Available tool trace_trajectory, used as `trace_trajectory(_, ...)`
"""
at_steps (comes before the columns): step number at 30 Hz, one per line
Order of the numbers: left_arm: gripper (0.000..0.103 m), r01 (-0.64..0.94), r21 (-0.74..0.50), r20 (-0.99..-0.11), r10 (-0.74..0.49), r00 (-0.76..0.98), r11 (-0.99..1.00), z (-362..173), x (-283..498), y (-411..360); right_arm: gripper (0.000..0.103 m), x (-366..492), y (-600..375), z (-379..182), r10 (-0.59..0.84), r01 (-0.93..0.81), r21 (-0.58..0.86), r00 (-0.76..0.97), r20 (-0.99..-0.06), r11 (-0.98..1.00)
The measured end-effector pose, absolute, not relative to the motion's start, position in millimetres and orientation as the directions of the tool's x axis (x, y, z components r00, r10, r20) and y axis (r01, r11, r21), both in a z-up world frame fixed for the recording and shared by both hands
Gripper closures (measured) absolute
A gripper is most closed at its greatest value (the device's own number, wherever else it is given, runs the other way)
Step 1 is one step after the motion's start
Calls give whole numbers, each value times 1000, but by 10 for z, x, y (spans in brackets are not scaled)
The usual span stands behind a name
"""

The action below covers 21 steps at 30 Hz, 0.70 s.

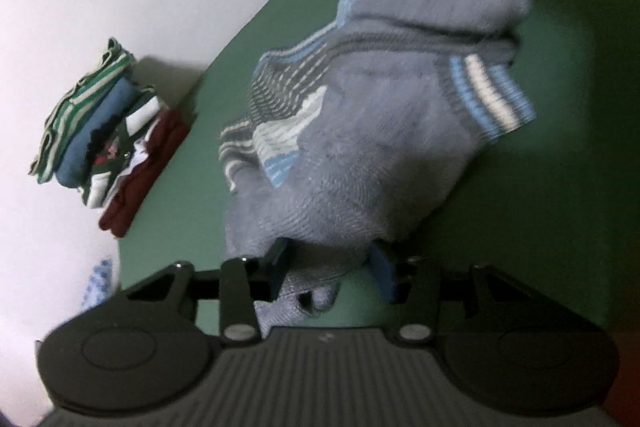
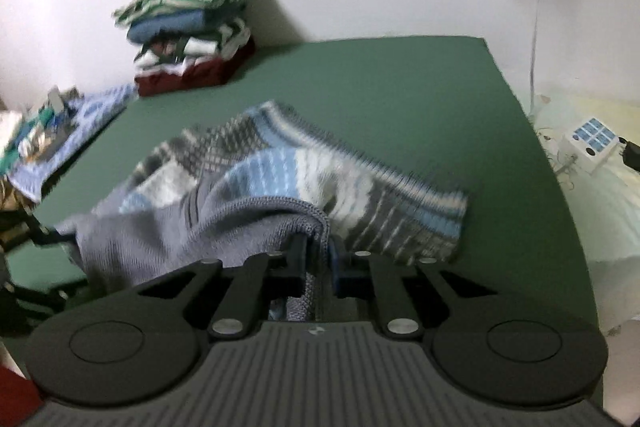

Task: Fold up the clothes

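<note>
Grey striped sock (image 1: 360,131) on green mat (image 1: 560,187) — left gripper (image 1: 332,267) clamped on bunched toe end; right gripper (image 2: 318,263) pinching cuff edge.

Both wrist cameras look down along their fingers, close over the green mat (image 2: 400,87). The left view is rolled sideways. Each frames the grey striped garment (image 1: 360,147) and the folded stack (image 2: 192,39) beyond.

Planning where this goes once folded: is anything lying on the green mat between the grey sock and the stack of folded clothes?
Nothing visible: bare green mat lies between the grey sock and the stack of folded clothes.
</note>
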<state>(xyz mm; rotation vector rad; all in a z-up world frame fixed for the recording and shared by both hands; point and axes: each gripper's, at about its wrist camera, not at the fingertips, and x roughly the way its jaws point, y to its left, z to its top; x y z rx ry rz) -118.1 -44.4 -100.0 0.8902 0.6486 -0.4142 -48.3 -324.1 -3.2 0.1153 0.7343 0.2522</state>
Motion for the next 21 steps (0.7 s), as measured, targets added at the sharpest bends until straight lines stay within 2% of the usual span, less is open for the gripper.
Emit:
trace_trajectory(3, 64, 525, 608, -640, -24, 768, 596, -1006, -1067, -459, 92, -446, -3433, 25, 229, -116, 217, 753, -617, 969)
trace_trajectory(7, 66, 441, 568, -607, -9, 795, 695, -840, -923, -394, 94, -450, -3770, 27, 141, 30, 266, 789, -598, 964)
trace_trajectory(8, 67, 423, 547, -605, -7, 796, 723, -791, -872, -369, 103, -442, -3858, -3, 106, 77, 269, 791, -603, 960)
trace_trajectory(13, 67, 363, 449, -619, -9, 785, 817, -635, -603, -282, 101, -301, -4081, -247, -15, 209, 194, 717, -697, 958)
trace_trajectory(15, 67, 348, 443, -616, -2, 788, 826, -611, -529, -265, 95, -326, -3964, -239, -26, 154, 121, 715, -699, 981)
trace_trajectory(17, 67, 349, 452, -614, 3, 790, 821, -610, -496, -260, 88, -462, -3705, -103, 40, -16, 43, 755, -655, 999)
trace_trajectory(18, 67, 362, 464, -614, -1, 789, 809, -622, -510, -270, 72, -558, -3536, -36, 95, -139, -18, 763, -639, 990)
trace_trajectory(20, 65, 391, 490, -610, -13, 792, 779, -644, -561, -281, 51, -755, -3206, 46, 181, -359, -168, 757, -628, 918)
trace_trajectory(21, 65, 405, 498, -610, -21, 792, 767, -648, -585, -276, 46, -871, -3039, 48, 205, -452, -266, 754, -624, 851)
